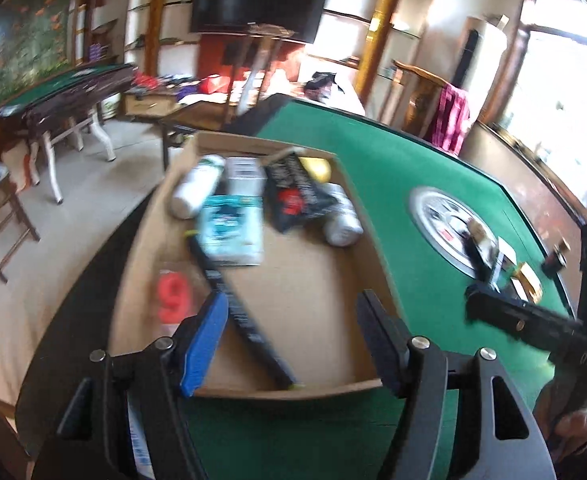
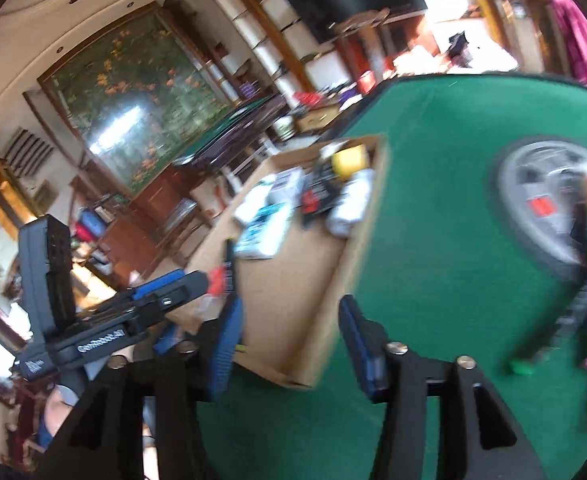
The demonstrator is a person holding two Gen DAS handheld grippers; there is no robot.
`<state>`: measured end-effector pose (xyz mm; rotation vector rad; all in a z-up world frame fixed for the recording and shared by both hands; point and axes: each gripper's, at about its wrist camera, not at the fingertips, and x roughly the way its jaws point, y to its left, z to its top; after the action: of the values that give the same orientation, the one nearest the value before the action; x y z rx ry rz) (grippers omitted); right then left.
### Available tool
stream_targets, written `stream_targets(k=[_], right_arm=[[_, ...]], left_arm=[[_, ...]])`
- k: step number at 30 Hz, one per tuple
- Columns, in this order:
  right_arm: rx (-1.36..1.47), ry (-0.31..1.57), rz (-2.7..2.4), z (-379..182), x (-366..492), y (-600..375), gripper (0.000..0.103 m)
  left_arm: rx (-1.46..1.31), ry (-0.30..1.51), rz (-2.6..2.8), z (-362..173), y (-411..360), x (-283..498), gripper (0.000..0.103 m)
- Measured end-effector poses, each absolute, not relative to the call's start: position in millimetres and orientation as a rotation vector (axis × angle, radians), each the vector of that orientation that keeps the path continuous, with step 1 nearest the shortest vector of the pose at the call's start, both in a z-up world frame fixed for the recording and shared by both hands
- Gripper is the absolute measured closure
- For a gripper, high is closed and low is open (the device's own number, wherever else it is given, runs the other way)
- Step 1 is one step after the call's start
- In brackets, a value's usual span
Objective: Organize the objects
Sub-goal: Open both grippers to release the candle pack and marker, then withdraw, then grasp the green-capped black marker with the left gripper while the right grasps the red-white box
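While both grippers hang over the green bench, the sorting looks to be between items.

Landmark: an open cardboard box (image 1: 293, 280) at the bench's (image 1: 393, 184) left edge.

Left gripper (image 1: 293, 336): over the box's near wall, jaws apart and empty; the long black item (image 1: 241, 312) lies on the box floor below them, untouched.

Right gripper (image 2: 289, 344): at the box's near right corner, jaws likewise apart, nothing between them.

In the box: a white bottle (image 1: 197, 188), a teal-and-white packet (image 1: 231, 228), a black pouch (image 1: 297, 196), a yellow object (image 1: 317, 168) and a second white bottle (image 1: 343, 220), crowded at the far end.

Step in hand: probably a release just finished; hands free for another pick.

Next move: a reach to the right of the box, toward small items (image 1: 501, 268) by the round hub (image 1: 441, 220), too blurred to name.

In the way: the box's right wall, and the other gripper close by.
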<state>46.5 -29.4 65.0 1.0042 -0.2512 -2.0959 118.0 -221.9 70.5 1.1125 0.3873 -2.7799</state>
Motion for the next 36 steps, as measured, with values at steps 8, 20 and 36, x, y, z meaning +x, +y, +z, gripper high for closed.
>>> stream_targets(k=[8,20,36], right_arm=[[0.924,-0.327,-2.314,69,44,94,0.042],[0.986,-0.703,-2.456,46,31,223,0.028],[1.099,-0.507,-2.474,41,26,200,0.028]], left_arm=[[1.196,0.225,-2.888,70,-147,98,0.031],[1.381,-0.049,-2.972,46,-42,67,0.031],[1.470,-0.267,-2.981,29,11,-6,0.031]])
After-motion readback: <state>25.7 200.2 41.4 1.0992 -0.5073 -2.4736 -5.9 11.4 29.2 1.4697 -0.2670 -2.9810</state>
